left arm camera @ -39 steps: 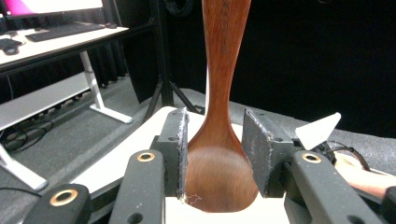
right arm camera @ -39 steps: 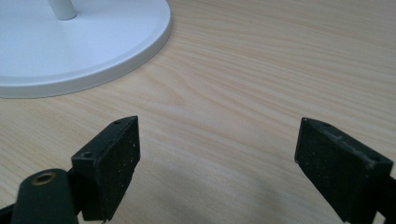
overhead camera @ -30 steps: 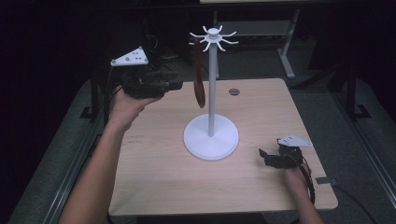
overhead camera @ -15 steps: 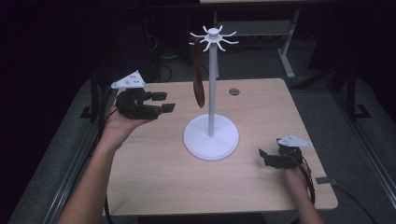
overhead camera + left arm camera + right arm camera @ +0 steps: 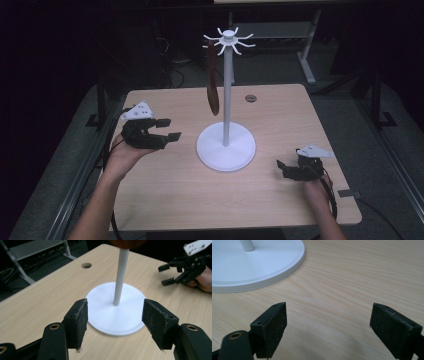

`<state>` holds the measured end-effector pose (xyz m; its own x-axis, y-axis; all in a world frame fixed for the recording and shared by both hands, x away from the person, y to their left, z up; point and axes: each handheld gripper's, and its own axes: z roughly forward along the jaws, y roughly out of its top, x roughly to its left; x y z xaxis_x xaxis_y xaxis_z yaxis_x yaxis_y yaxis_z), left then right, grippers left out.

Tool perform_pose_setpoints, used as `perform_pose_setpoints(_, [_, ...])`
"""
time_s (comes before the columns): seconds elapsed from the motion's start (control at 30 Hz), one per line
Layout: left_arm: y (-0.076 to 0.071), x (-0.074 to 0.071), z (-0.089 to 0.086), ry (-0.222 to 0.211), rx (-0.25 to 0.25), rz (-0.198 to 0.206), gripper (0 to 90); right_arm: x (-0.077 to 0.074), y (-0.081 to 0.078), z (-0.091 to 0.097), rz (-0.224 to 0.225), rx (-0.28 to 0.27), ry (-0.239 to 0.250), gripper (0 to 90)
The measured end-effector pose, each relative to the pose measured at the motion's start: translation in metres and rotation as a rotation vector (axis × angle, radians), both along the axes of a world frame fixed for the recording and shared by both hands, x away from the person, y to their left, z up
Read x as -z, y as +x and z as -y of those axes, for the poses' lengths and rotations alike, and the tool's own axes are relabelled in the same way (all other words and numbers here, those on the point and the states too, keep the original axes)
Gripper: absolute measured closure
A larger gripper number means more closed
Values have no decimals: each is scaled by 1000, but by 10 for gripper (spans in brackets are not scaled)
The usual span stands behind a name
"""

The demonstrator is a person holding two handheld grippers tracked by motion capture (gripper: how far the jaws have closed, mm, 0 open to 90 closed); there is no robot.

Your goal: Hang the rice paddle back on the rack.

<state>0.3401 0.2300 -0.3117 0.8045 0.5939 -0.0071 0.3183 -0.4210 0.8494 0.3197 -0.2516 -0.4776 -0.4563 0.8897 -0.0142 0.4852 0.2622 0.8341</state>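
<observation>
A white stand rises from a round base in the middle of the wooden table, with a ring of hooks at its top. A brown, long-handled utensil hangs from a hook on the left side. My left gripper hovers left of the base, apart from the utensil. Its jaws have just been opening and nothing is between them. In the left gripper view, the left gripper frames the base and pole. My right gripper rests open near the table's front right, and in its own view it holds nothing.
The table has a round cable hole behind the stand. Grey floor and metal frame legs lie beyond the far edge. The stand's base rim lies close ahead of my right gripper.
My left gripper has come down and back from beside the hanging utensil, toward the table's left side, with its jaws spread wider. The right gripper has stayed put.
</observation>
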Motion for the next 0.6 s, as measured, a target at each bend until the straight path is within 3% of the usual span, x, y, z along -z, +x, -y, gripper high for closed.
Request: perform_pose_setpoints(0.6, [-27, 65, -21, 24, -59, -15, 236, 0, 0, 0, 1, 0, -1, 137])
